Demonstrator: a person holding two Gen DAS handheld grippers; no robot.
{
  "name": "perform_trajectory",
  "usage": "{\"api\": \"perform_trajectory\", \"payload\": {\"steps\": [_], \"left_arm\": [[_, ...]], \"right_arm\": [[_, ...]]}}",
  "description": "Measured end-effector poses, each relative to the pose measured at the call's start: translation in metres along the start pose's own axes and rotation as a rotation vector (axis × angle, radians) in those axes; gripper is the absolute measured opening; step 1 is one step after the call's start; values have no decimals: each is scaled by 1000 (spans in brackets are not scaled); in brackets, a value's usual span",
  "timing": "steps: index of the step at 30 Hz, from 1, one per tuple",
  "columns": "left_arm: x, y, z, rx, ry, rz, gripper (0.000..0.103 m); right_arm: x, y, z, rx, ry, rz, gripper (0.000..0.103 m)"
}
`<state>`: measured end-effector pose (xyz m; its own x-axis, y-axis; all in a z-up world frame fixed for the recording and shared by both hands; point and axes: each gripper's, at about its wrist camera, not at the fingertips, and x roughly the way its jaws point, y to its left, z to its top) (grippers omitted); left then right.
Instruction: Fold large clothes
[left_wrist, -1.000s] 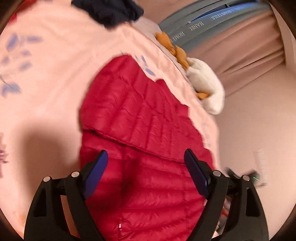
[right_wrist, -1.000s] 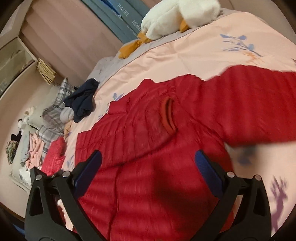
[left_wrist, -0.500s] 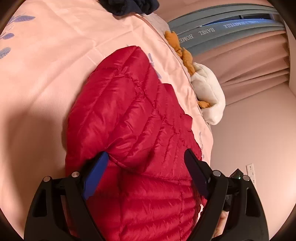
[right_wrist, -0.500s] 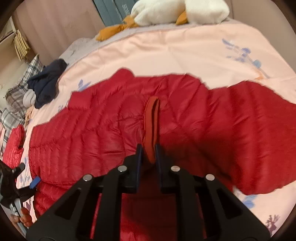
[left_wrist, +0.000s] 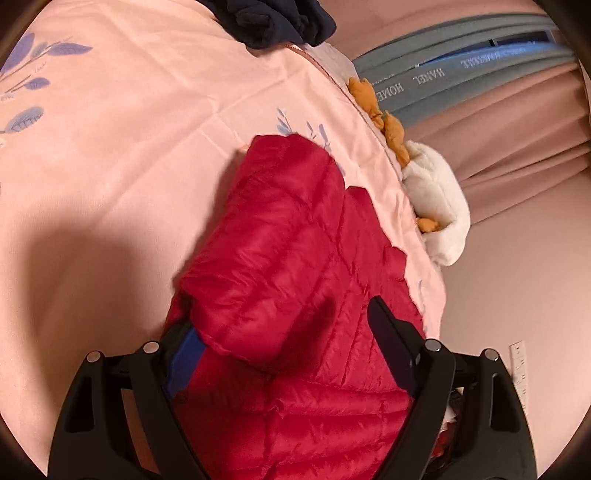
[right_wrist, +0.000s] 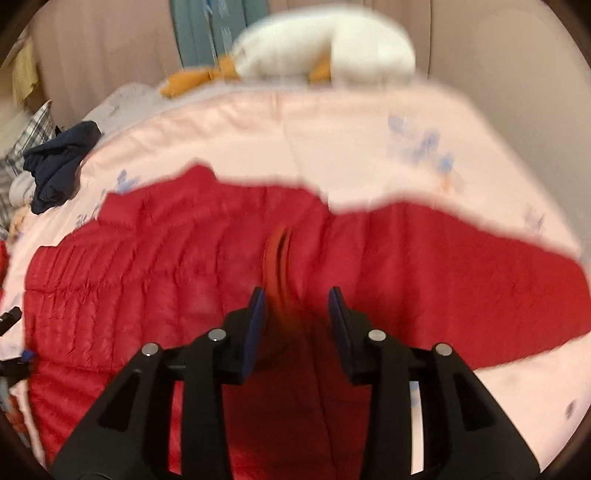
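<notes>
Left wrist: my left claw (left_wrist: 284, 332) is wide apart, a jacket (left_wrist: 295, 258) fold between.
Right wrist: my right claw (right_wrist: 297, 308) is opening, collar (right_wrist: 277, 258) between.

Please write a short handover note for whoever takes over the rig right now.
Left claw: wide open, a folded-over flap of the red down jacket bulging between its fingers, no clamp visible.
Right claw: jaws opening at the collar, which lies between them, unpinched.
Jacket lies spread on the pink bedspread, one sleeve stretched out flat.
Done: one side appears folded in.
Left: fold the stretched sleeve in, then likely fold the body over.
</notes>
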<state>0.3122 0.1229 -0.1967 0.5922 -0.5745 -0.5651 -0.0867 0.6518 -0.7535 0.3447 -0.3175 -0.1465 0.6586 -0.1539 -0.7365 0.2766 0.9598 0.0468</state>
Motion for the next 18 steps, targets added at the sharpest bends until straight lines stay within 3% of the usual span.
{"api": "perform_trajectory", "payload": {"steps": [1, 3, 6, 10, 12, 14, 16, 18], "left_arm": [[2, -4, -1, 27, 3, 19, 84], [1, -4, -2, 42, 4, 32, 84], [2, -3, -1, 43, 14, 49, 84], [-4, -8, -4, 95, 34, 133, 84], [-17, -12, -10, 143, 46, 153, 84], [-32, -14, -15, 182, 47, 151, 84], [-51, -14, -24, 211, 47, 137, 85], [-67, -14, -33, 220, 41, 132, 93]], "right_arm": [[-3, 7, 0, -17, -19, 55, 39], [11, 19, -2, -38, 50, 139, 38], [55, 26, -14, -68, 208, 119, 37], [49, 18, -16, -49, 184, 154, 41], [30, 3, -17, 17, 161, 261, 61], [-3, -29, -19, 104, 89, 344, 73], [-26, -70, -26, 194, 51, 354, 75], [-39, -121, -39, 316, 49, 338, 76]]}}
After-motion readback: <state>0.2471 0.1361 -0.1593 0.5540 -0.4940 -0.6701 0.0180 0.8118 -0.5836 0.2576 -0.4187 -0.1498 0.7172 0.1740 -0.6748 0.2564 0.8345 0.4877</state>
